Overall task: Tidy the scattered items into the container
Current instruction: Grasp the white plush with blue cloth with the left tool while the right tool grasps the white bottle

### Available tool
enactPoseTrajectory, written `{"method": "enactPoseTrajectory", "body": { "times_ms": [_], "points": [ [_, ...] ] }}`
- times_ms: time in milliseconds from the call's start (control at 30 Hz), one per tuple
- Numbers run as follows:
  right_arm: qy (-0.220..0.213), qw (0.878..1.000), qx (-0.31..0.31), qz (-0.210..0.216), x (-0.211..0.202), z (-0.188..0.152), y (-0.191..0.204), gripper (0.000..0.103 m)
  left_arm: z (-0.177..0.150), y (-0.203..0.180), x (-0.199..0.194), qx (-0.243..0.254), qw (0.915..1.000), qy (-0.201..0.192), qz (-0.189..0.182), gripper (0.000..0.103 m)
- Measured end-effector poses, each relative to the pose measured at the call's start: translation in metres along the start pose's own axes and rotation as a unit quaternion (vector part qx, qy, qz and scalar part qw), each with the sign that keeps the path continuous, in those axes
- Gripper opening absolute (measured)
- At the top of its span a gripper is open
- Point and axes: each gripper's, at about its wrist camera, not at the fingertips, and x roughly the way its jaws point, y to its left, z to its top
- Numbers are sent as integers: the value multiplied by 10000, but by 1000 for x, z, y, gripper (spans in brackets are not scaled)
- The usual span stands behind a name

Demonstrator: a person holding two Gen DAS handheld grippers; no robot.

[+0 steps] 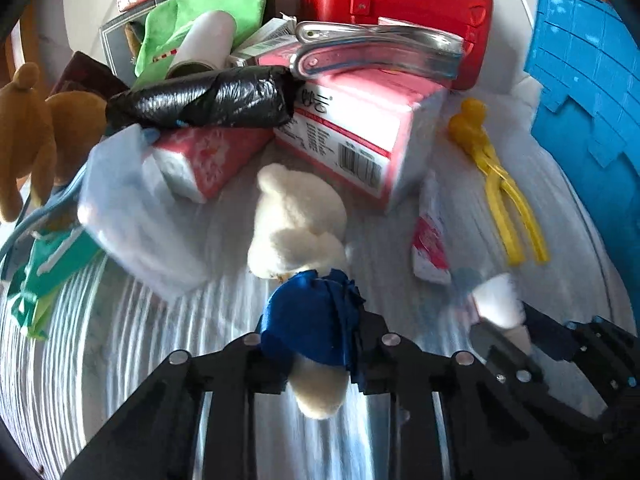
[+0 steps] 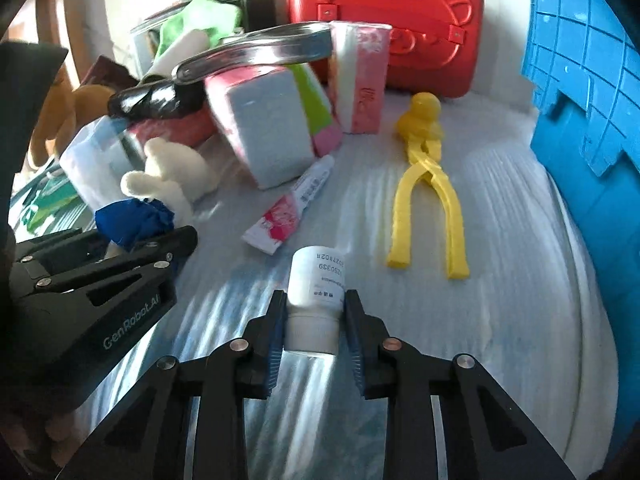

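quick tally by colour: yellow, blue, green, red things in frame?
Yellow: 1, the duck tongs
Blue: 2, the crate and the blue cloth on the white plush toy in the left claw
Green: 1, the green cloth
Red: 1, the red case
Total: 5
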Motion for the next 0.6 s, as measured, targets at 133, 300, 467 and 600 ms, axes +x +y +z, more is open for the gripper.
{"method": "enactPoseTrajectory", "body": {
  "times_ms": [133,300,467,600],
  "points": [
    [-100,9997,51,205,-25,0,2,28,-10,2,-29,-28,10000,-39,55,22],
    [-446,9985,-2,315,-69,16,15,28,-16,5,-82,-285,9994,-138,137,22],
    [-922,9951,-59,350,-132,34,21,28,-13,7,-147,-320,9982,-432,255,22],
    [-1333,9904,-70,351,-185,41,25,28,-9,6,-195,-339,9963,-756,221,22]
  ]
}}
